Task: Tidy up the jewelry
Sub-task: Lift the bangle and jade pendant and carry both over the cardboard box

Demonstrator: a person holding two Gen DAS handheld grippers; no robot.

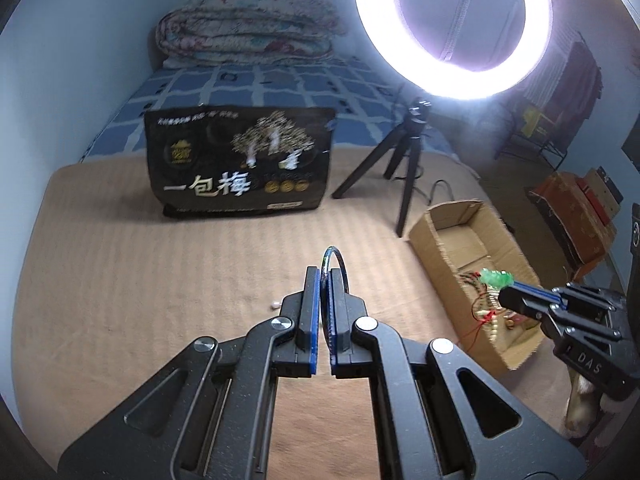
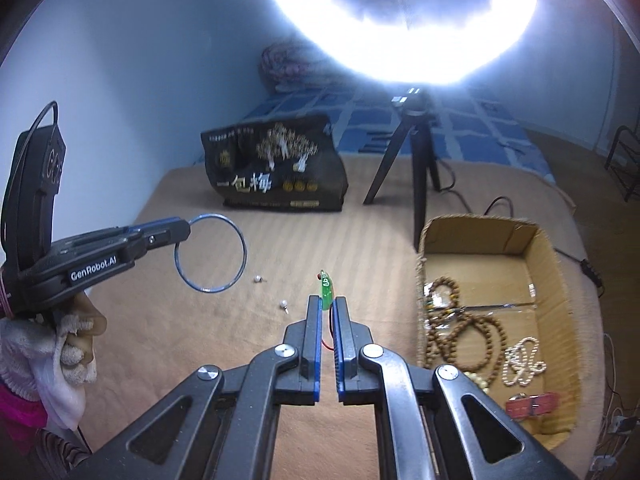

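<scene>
Gripping a green translucent pendant [image 2: 327, 289], the clamped right gripper [image 2: 327, 300] is hovering nearer the open cardboard box [image 2: 556, 264] on its right than the left gripper [image 2: 188, 229], pinched on a thin silver metal bangle [image 2: 210, 253].

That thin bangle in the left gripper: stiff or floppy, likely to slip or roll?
Bangle looks stiff: it holds a clean circle though the left gripper pinches only its edge. Thin, shiny rim may pivot or slip. Probably light; set down on edge, it would likely roll.

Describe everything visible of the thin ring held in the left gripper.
The bangle is a thin, plain hoop, seemingly metal with a bluish sheen, unbroken and empty inside. The left gripper has its jaws shut on one edge, holding it in the air above the tan blanket; nothing else touches it. The left wrist view shows it edge-on.
</scene>
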